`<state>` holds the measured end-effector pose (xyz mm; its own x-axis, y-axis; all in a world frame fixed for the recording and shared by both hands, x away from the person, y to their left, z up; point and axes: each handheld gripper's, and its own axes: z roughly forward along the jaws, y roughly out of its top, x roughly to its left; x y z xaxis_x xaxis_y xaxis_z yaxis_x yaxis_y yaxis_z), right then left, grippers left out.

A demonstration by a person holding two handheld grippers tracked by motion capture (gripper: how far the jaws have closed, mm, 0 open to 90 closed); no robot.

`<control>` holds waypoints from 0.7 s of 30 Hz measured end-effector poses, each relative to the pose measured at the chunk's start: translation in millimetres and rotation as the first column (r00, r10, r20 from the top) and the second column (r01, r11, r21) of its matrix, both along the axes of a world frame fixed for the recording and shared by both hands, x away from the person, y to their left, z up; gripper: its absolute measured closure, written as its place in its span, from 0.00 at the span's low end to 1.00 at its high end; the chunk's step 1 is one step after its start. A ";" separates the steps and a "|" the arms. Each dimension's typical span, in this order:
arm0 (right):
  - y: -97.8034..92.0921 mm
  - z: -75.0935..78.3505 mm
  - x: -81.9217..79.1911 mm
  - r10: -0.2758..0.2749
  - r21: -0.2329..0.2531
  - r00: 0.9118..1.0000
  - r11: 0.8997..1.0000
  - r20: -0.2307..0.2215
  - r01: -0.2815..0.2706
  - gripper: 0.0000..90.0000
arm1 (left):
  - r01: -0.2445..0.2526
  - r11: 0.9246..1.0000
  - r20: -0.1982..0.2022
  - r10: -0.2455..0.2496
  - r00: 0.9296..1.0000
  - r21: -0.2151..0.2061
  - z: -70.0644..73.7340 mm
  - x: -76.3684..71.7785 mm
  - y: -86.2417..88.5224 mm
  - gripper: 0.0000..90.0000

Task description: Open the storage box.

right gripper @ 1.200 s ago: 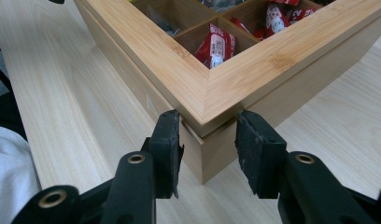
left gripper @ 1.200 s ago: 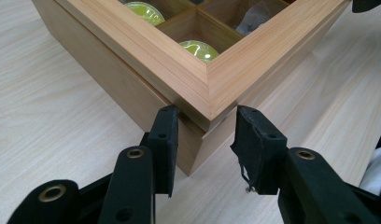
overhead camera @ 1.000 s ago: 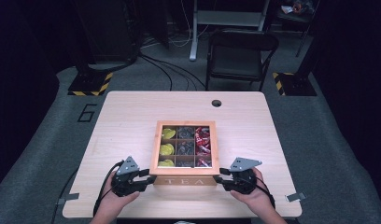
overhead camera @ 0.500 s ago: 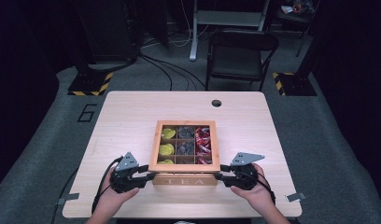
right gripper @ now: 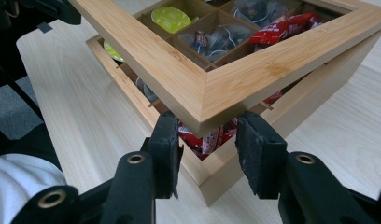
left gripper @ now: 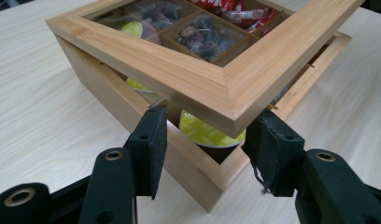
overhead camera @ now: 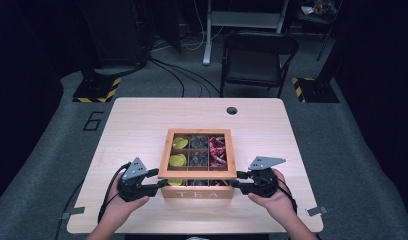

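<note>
Landmark: tea box (overhead camera: 197,162), at the near middle of the counter (overhead camera: 137,120).

Nearest, left claw (left gripper: 205,149) sits at the box's near-left corner, jaws parted, one pad either side of the lid (left gripper: 212,79) corner. The corner appears to rest on the pads rather than be pinched; released, not clenched. Right claw (right gripper: 207,151) mirrors it at the near-right corner, also spread, lid corner riding just above its pads.

Lid is raised at the front and tilted, open gap over the base; it seems hinged at the far edge. Through the gap: yellow pod (left gripper: 205,131) near left, red packets (right gripper: 205,137) near right.

Risks, as judged:
- Lid is only propped, not gripped. If either claw slides outward off its corner, the lid drops and slams.
- Uneven lift between the two sides would rack the lid and strain the hinge.
- Pushing forward rather than up could skid the whole box away across the counter.

Farther, beyond the box: counter hole (overhead camera: 232,110), then a chair (overhead camera: 259,55) on the floor.
</note>
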<state>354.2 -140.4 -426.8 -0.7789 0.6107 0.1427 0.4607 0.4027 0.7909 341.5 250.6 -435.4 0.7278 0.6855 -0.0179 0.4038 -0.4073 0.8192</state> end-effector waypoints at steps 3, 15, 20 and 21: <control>-0.6 2.2 0.6 -0.005 0.010 1.000 1.000 0.000 0.005 0.66 | -0.006 1.000 0.007 0.006 1.000 -0.008 1.4 1.7 0.7 0.54; -1.5 2.7 4.5 -0.005 0.040 0.999 0.999 0.041 0.003 0.63 | 0.003 1.000 -0.012 -0.003 1.000 -0.010 13.5 7.1 -0.4 0.56; -1.4 1.5 7.5 -0.003 0.029 0.998 1.000 0.063 0.001 0.60 | -0.009 0.999 -0.007 0.009 1.000 -0.038 21.4 11.7 1.6 0.58; -2.0 1.5 8.7 -0.001 0.026 0.998 1.000 0.066 -0.001 0.59 | -0.011 0.999 -0.011 0.010 1.000 -0.041 23.5 12.8 2.1 0.58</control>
